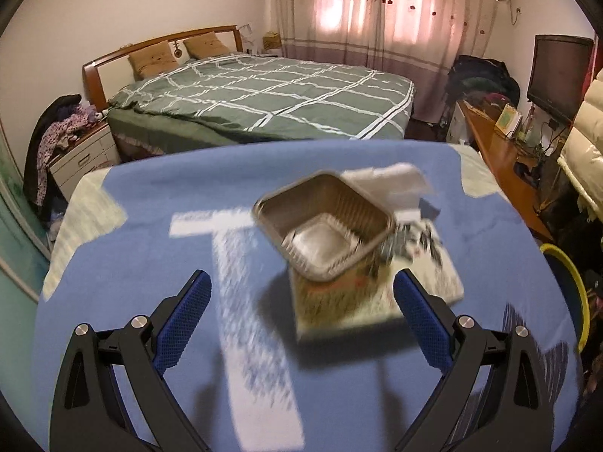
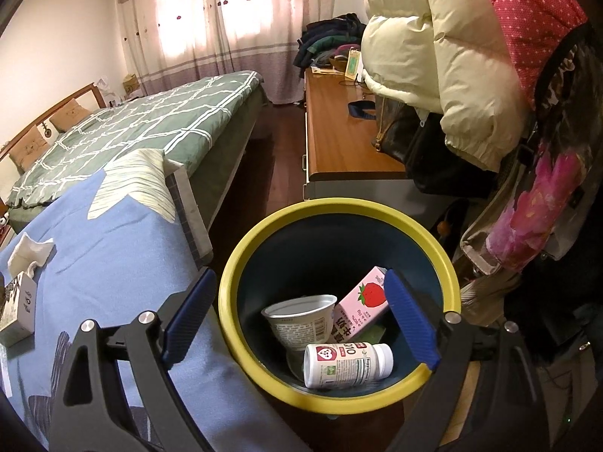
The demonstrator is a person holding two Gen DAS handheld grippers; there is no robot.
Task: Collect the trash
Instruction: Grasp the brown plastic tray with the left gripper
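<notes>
In the left wrist view a foil tray (image 1: 324,226) rests tilted on a tissue box (image 1: 377,286) with a white tissue (image 1: 392,180) behind it, all on the blue table cloth (image 1: 150,263). My left gripper (image 1: 301,312) is open and empty, just short of the box. In the right wrist view my right gripper (image 2: 297,316) is open and empty above the yellow-rimmed bin (image 2: 241,263), which holds a white cup (image 2: 301,320), a strawberry milk carton (image 2: 361,301) and a white supplement bottle (image 2: 346,365).
The tissue box (image 2: 19,309) and a crumpled tissue (image 2: 30,252) lie on the table at the left of the right wrist view. A bed (image 1: 264,98) stands behind the table. A wooden desk (image 2: 339,128) and hanging jackets (image 2: 433,56) crowd the bin's far side.
</notes>
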